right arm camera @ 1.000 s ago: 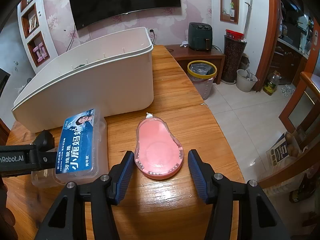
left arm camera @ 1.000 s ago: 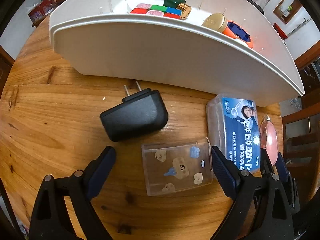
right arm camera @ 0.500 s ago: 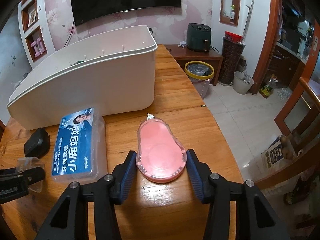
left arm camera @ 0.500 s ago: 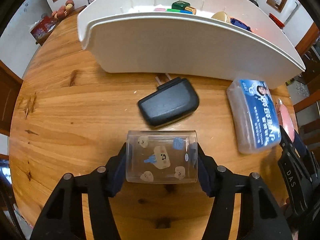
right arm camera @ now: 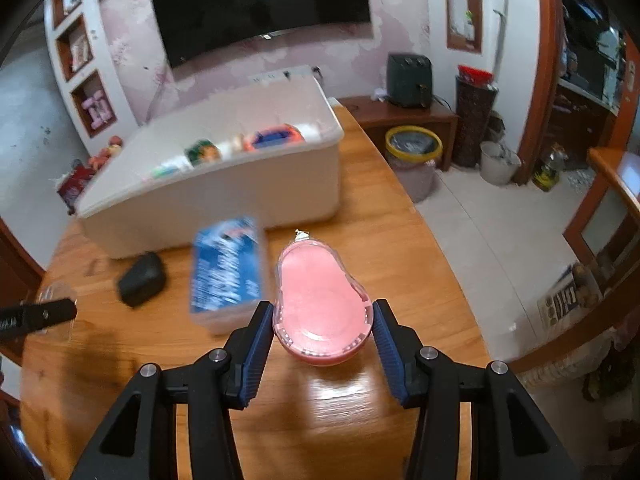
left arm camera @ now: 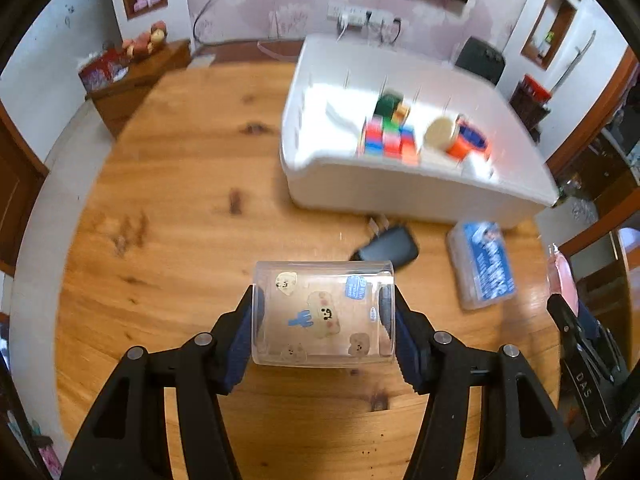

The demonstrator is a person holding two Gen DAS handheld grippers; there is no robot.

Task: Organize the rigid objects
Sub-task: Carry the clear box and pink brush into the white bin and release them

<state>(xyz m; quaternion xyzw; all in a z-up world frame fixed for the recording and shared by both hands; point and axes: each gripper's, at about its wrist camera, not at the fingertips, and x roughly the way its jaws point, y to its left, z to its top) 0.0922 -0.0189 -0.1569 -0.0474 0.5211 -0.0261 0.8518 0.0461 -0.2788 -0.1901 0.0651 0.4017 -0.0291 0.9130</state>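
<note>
My left gripper is shut on a clear plastic box with cartoon stickers and holds it above the wooden table. My right gripper is shut on a pink teardrop-shaped case, lifted off the table. The white bin stands at the far right of the table and holds coloured blocks and an orange-blue item; it also shows in the right wrist view. A black charger and a blue-labelled floss box lie in front of the bin.
The charger and floss box lie between the two grippers. The table edge drops off on the right, with a yellow-rimmed trash bin on the floor. A TV hangs on the far wall.
Both grippers have closed on their objects and lifted them. The left gripper rose and pulled back with the clear box; the right rose with the pink case.
</note>
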